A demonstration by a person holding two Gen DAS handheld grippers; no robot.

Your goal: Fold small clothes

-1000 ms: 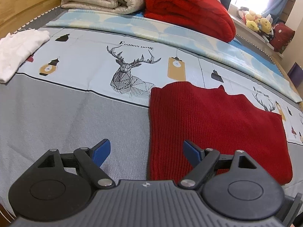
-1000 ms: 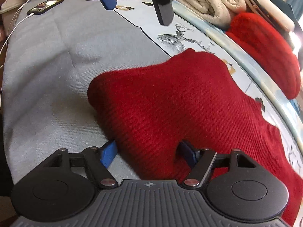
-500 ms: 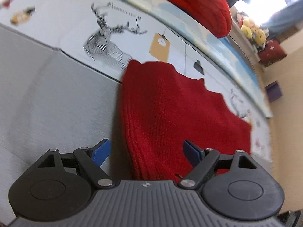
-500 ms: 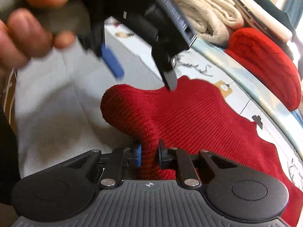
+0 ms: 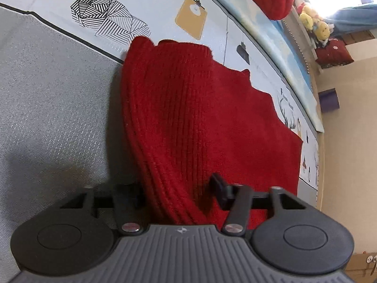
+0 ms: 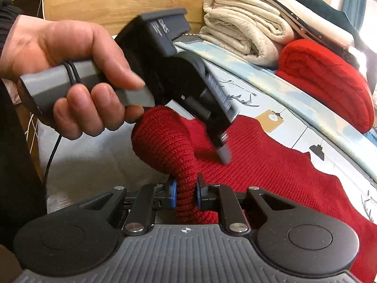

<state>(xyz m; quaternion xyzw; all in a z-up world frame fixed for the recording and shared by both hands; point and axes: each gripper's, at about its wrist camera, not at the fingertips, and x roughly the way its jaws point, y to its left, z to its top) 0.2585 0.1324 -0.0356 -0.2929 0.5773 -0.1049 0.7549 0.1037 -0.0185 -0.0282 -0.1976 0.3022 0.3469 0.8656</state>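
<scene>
Sweater (image 5: 200, 118) on bed, stretching toward 1 o'clock from left gripper (image 5: 176, 188), spread around its raised edge; from right wrist, sweater (image 6: 271, 165) corner pinched by right gripper (image 6: 186, 194) at 6 o'clock.

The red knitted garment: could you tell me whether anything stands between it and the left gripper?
Nothing visible does. The red knitted garment already runs up between the fingers of the left gripper, which is not yet shut on it. The right gripper is clamped on the same raised edge.
</scene>
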